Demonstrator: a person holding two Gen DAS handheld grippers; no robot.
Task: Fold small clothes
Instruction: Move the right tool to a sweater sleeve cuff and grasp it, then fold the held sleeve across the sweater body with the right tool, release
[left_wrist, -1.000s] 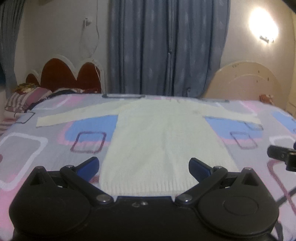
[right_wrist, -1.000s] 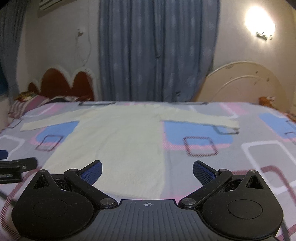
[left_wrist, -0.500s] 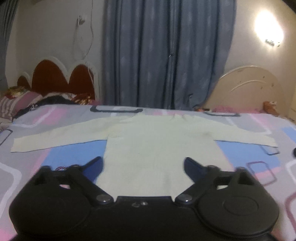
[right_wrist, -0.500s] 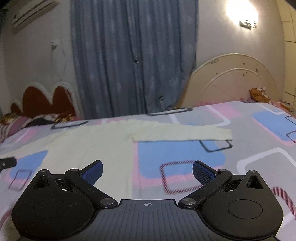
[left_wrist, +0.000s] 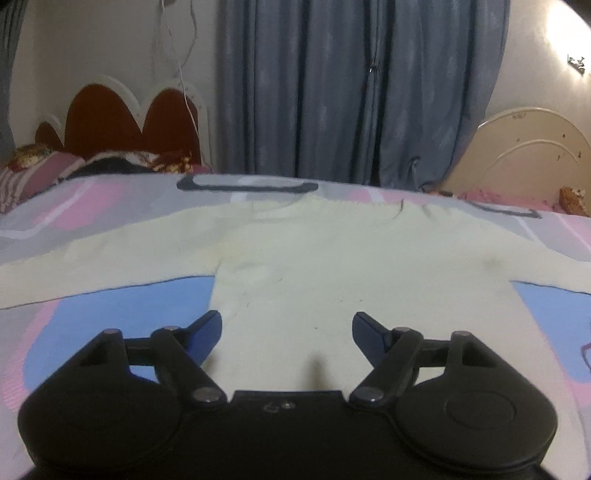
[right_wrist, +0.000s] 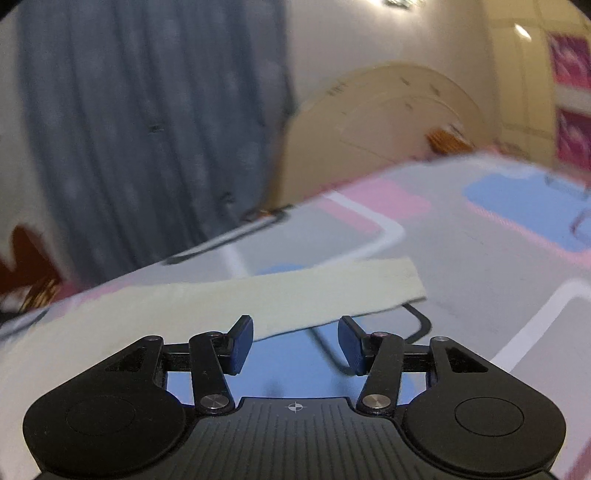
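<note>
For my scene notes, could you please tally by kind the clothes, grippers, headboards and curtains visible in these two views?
Sweaters: 1, the cream sweater, flat on the bedspread.
Grippers: 2, left gripper and right gripper, both closing, nothing between the jaws.
Headboards: 2, red headboard and cream headboard.
Curtains: 1, blue curtain.
Total: 6

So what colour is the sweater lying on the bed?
The sweater is a pale cream, almost white. The left wrist view shows it best.

Sweater (left_wrist: 295, 266) flat on bed (left_wrist: 110, 306)
</note>
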